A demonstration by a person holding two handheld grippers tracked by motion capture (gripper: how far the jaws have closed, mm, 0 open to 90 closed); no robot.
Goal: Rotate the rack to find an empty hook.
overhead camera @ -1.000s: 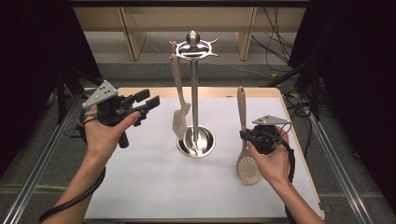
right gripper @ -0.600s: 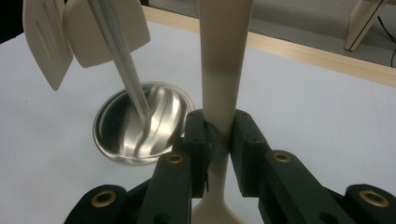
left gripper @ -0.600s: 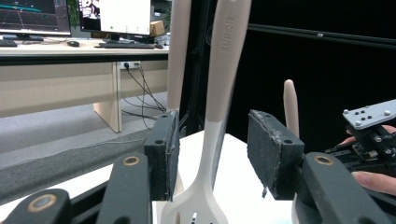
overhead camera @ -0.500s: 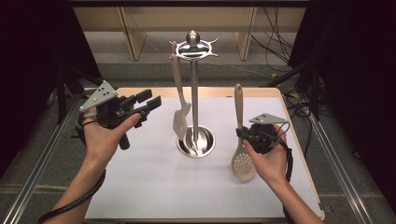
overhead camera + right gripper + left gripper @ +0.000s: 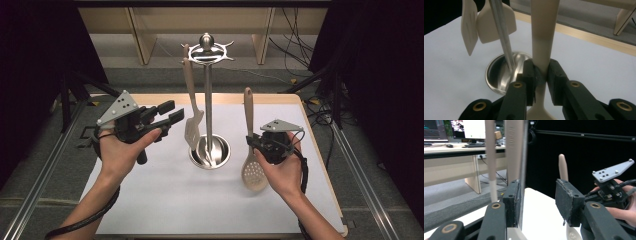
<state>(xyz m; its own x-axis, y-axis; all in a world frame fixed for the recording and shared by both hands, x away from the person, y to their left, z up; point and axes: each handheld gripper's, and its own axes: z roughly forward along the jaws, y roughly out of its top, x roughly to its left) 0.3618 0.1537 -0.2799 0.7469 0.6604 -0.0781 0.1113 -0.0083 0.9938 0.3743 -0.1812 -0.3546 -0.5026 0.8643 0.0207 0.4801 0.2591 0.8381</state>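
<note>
Slotted spoon up off the tabletop, headed for the rack by the look of it

The right tongs are pinching the beige slotted spoon low on its handle, just above the perforated bowl, so the handle's tip points up and away toward the far side. I'd guess that grip leaves the top end free to catch one of the hooks on the shiny steel utensil stand in the middle of the white tabletop. A beige slotted turner hangs on the stand's left side, blade down near the round base. The left tongs hover left of the stand, aimed at that turner; their jaws have just been closing a bit but stand spread with nothing between the pads, maybe ready to steady things.
</note>
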